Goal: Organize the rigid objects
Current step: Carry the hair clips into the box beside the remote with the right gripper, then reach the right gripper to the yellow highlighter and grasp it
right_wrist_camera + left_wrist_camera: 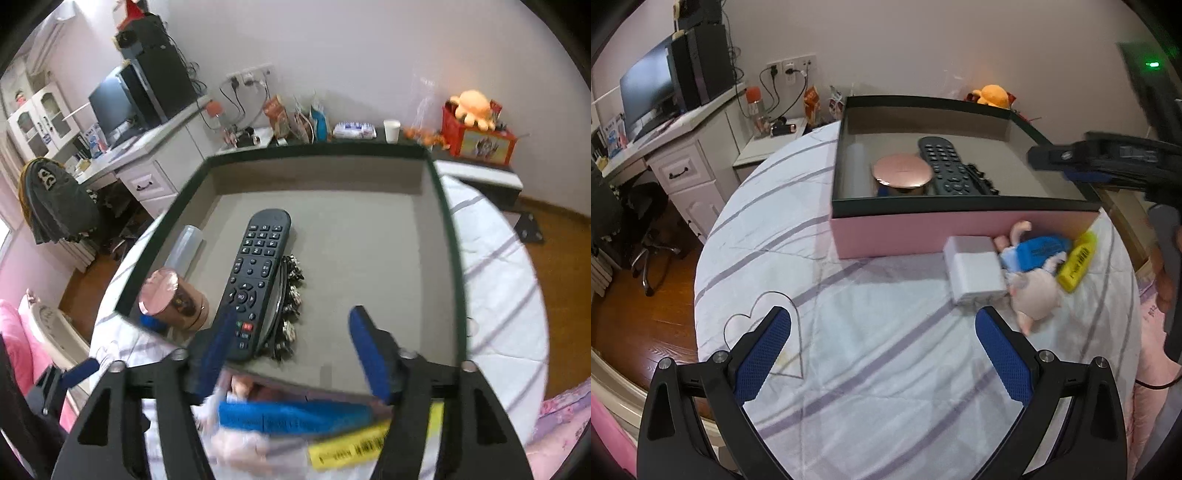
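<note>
Left wrist view shows the bed (871, 369), its striped cover carrying everything, and on it one pink box (923, 232) with a dark rim. My worry starts there: the box sits on soft bedding, so a push against its wall could slide or tip it. Inside lie one black remote (258, 273), one copper-lidded round tin (173, 299), one clear tube (188, 243) by the left wall, and one dark beaded piece (291, 295), touching the remote's side. Just outside the near wall wait one white adapter (975, 273), one blue item (1038, 251), one yellow item (1076, 266) and one pink plush toy (1034, 291), all bunched and touching; I judge that picking one rigid item could drag the plush or a neighbour along. The right gripper (291, 350) hangs over the box's near edge, fingers well apart and holding nothing, the left one close above the remote's end, which it could nudge. The left gripper (882, 354) hovers above bare cover, fingers wide and empty.
</note>
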Available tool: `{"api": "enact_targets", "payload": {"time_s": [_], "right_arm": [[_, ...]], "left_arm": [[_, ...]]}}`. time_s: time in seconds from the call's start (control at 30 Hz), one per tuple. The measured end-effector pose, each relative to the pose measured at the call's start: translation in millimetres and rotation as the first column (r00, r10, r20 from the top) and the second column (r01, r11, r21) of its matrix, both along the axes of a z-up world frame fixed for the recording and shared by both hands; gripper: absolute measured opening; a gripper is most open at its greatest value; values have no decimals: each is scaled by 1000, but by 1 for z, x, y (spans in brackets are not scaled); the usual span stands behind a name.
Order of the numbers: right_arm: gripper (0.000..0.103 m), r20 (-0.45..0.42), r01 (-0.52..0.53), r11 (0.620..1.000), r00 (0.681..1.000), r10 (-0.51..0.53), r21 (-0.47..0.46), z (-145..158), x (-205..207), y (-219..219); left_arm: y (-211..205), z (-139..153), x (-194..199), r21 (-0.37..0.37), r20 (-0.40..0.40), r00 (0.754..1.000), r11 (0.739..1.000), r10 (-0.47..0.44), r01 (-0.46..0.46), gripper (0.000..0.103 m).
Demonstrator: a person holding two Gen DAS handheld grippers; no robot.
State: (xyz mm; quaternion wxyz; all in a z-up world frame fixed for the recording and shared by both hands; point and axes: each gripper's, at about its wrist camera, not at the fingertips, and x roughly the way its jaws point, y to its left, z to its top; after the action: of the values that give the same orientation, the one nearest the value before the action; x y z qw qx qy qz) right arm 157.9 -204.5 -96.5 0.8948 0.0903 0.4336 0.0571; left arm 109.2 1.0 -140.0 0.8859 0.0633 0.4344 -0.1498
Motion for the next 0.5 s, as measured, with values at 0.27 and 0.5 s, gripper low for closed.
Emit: {"api": "enact_targets", "payload": {"time_s": [0.27, 0.5], "right_arm": [[82, 97, 16, 997, 995, -8, -79, 23, -65, -19], [82, 82, -10, 993, 996, 20, -114, -4, -100, -29]], "left_arm": [[-29, 7, -25, -8, -1, 998, 998, -57, 57, 101], [-50, 4, -40, 55, -15, 998, 996, -67, 68, 101]]}}
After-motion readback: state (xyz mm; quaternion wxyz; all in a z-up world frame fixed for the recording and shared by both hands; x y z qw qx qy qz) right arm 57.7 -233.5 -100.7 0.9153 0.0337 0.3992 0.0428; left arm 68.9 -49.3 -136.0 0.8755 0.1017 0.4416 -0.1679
